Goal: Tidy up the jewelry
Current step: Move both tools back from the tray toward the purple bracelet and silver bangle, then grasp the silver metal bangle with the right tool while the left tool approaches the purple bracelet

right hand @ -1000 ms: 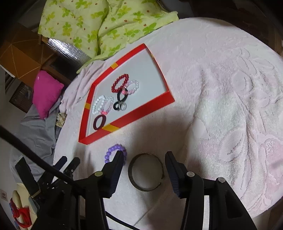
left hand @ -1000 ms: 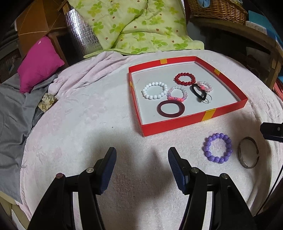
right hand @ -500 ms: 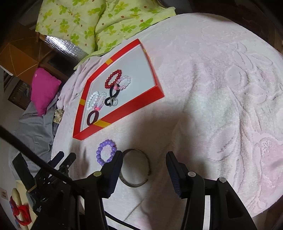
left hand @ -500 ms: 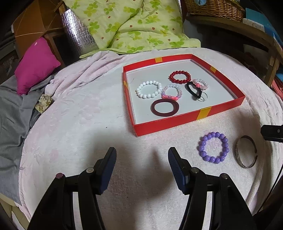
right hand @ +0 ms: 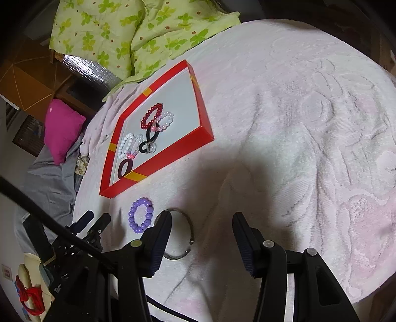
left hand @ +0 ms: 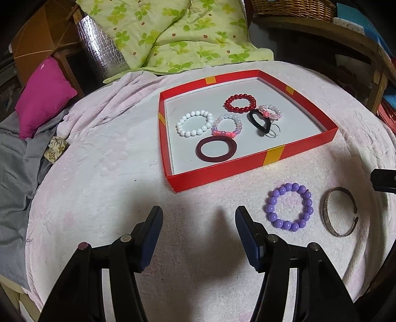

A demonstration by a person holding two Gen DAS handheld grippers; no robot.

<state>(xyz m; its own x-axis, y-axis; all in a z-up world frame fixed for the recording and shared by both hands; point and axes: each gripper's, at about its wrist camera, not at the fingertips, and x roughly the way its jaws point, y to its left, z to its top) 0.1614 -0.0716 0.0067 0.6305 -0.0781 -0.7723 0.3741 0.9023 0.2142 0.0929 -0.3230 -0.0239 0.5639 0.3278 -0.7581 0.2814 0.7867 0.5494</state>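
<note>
A red-rimmed tray [left hand: 250,165] [right hand: 173,153] holds several bracelets and hair ties on its white floor. Outside it, on the pink cloth, lie a purple bead bracelet [left hand: 289,210] [right hand: 141,215] and, to its right, a silver cuff bangle [left hand: 339,211] [right hand: 190,231]. My left gripper [left hand: 199,220] hangs open and empty over bare cloth, left of the purple bracelet. My right gripper [right hand: 201,225] is open too; its left finger [right hand: 160,237] covers part of the bangle, which lies under and beside that finger, not between the pads. The right gripper's tip shows at the left view's right edge [left hand: 384,179].
The round table carries a pink embossed cloth [right hand: 309,148]. Behind it lie a green leaf-print quilt [left hand: 173,32], a magenta cushion [left hand: 42,96] and grey fabric [left hand: 12,173]. A wicker basket [left hand: 292,10] sits on a shelf at the back right.
My right gripper has shifted rightward, so the bangle slid from between its fingers to under the left finger. The left view has drifted slightly; the tray sits a little further left.
</note>
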